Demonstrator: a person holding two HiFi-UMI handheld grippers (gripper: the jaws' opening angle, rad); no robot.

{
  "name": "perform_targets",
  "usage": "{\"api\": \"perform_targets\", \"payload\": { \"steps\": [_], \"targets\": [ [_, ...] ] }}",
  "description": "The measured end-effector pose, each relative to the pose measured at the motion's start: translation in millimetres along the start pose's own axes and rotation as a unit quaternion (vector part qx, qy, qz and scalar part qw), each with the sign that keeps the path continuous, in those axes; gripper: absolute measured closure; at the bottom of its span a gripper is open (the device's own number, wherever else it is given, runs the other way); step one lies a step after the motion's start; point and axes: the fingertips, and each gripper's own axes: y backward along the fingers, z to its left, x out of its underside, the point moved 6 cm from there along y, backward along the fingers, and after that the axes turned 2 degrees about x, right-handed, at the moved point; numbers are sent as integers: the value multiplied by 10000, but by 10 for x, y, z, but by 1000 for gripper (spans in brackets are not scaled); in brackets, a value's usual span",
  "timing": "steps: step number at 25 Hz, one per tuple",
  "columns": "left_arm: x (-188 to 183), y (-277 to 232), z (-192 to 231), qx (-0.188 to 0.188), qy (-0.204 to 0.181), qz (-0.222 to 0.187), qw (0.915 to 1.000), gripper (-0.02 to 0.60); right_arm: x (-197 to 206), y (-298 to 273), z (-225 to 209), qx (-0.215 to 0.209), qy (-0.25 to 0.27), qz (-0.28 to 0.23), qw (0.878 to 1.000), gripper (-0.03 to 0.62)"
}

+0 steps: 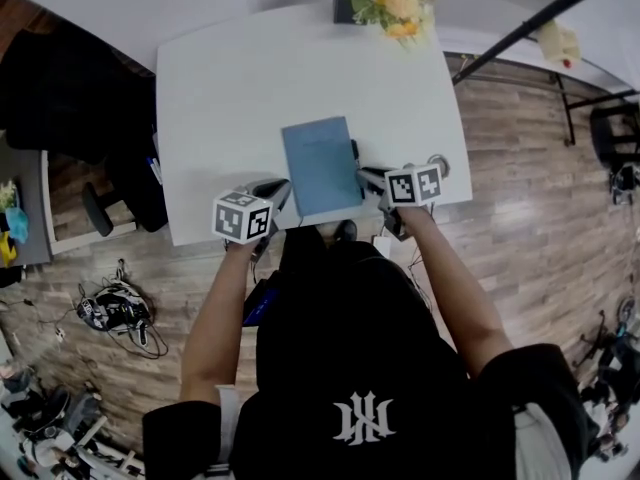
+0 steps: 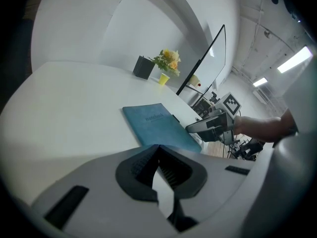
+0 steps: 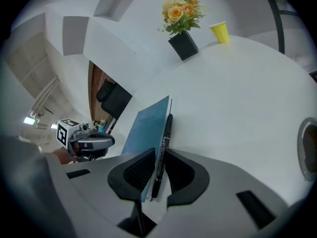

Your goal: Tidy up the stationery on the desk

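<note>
While the left tool is closed, the right tool clamps the pen running along the notebook.

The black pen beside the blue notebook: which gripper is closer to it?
Right. The right gripper has the pen between its jaws; the left gripper, shut, is across the notebook from it.

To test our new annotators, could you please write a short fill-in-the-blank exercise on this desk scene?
The notebook on the desk is ___ in colour.
The tool with the black pen between its jaws is the ___ one.
The left tool has its jaws ___, with nothing between them.
Beside the flowers stands a yellow ___.
Missing words: blue; right; shut; cup.
</note>
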Motion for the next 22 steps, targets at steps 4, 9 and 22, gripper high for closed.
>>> {"api": "perform_targets", "payload": {
  "steps": [4,9,22],
  "targets": [
    [-10,60,-26,-31,-36,-46,10000,578,-9,43,-5,68,189,-94,9998,528],
    [-29,136,-84,-91,-92,-137,9998,578,15,112,-58,114,214,-123,9996,528],
    [-622,1073,-731,385,-1245,-1668,9773,578,-762,1244,1061,-1771,2376,-2601,9190,543]
  ]
}}
